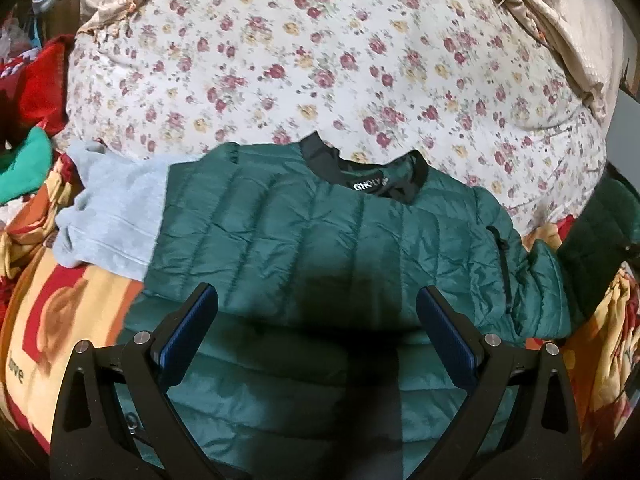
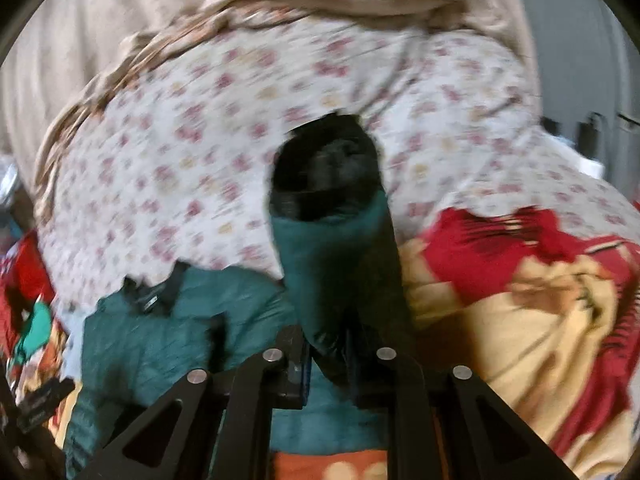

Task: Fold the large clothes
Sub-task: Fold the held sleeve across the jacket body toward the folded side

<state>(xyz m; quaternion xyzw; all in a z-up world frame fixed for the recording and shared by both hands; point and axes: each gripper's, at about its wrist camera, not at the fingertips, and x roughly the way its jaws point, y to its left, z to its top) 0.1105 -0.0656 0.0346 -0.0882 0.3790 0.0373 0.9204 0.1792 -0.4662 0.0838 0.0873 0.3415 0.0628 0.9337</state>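
Observation:
A dark green quilted puffer jacket (image 1: 328,240) with a black collar (image 1: 360,176) lies flat on the bed, collar away from me. My left gripper (image 1: 318,300) is open and empty, hovering just above the jacket's near part. My right gripper (image 2: 328,356) is shut on the jacket's sleeve (image 2: 336,256), holding it lifted so the black cuff (image 2: 324,168) stands up ahead; the jacket body (image 2: 168,340) lies to its left. The lifted sleeve also shows at the right edge of the left wrist view (image 1: 600,232).
A grey fleece garment (image 1: 112,216) lies under the jacket's left side. A floral quilt (image 1: 320,64) is heaped behind, with beige cloth (image 1: 560,28) beyond it. A red and yellow patterned blanket (image 2: 520,300) covers the bed. Red and green clothes (image 1: 28,120) sit at far left.

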